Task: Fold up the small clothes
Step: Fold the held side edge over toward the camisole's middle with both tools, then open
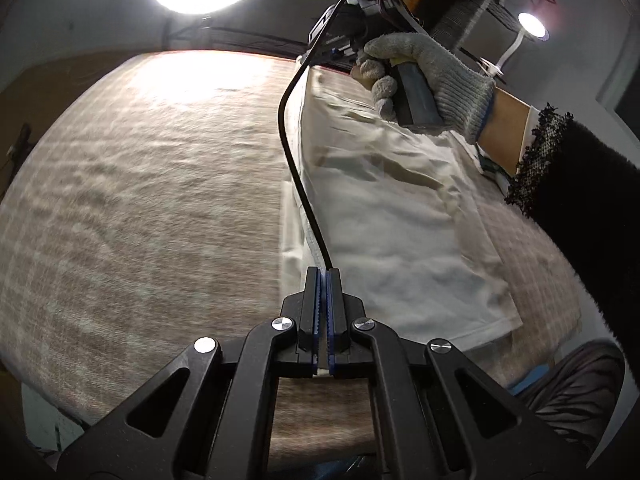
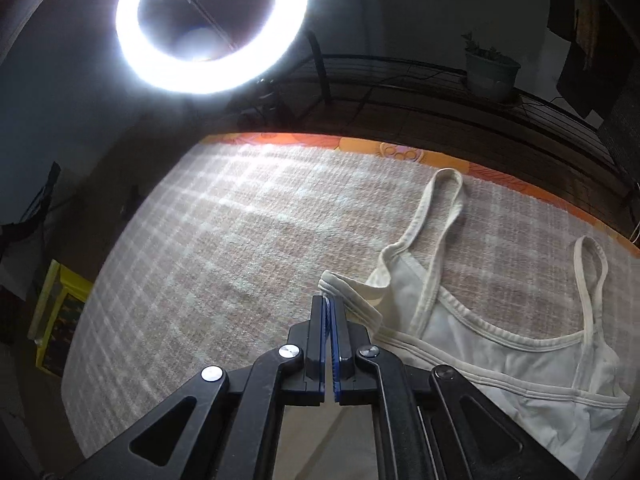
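A plaid blanket (image 2: 224, 248) covers the whole work surface, with an orange patterned edge along its far side. On its right half lies the white camisole (image 2: 500, 364), spread mostly flat, its long axis running from the hem near the person to the two thin straps (image 2: 436, 216) lying toward the far edge. In the left wrist view the garment (image 1: 392, 216) stretches away from the near hem to where the gloved right hand (image 1: 436, 76) works at the far end.

The left hand-held gripper (image 1: 322, 280) sits at the near left corner of the camisole, its jaws pressed together, seemingly on the hem edge, though the cloth between the pads is hard to make out. The right hand-held gripper (image 2: 330, 308) is at the far left side, jaws pressed together and pinching the ribbed armhole edge (image 2: 352, 300). Both grippers hold the garment's left side, so the body lies to their right; the likely fold carries that edge rightward across the long axis.
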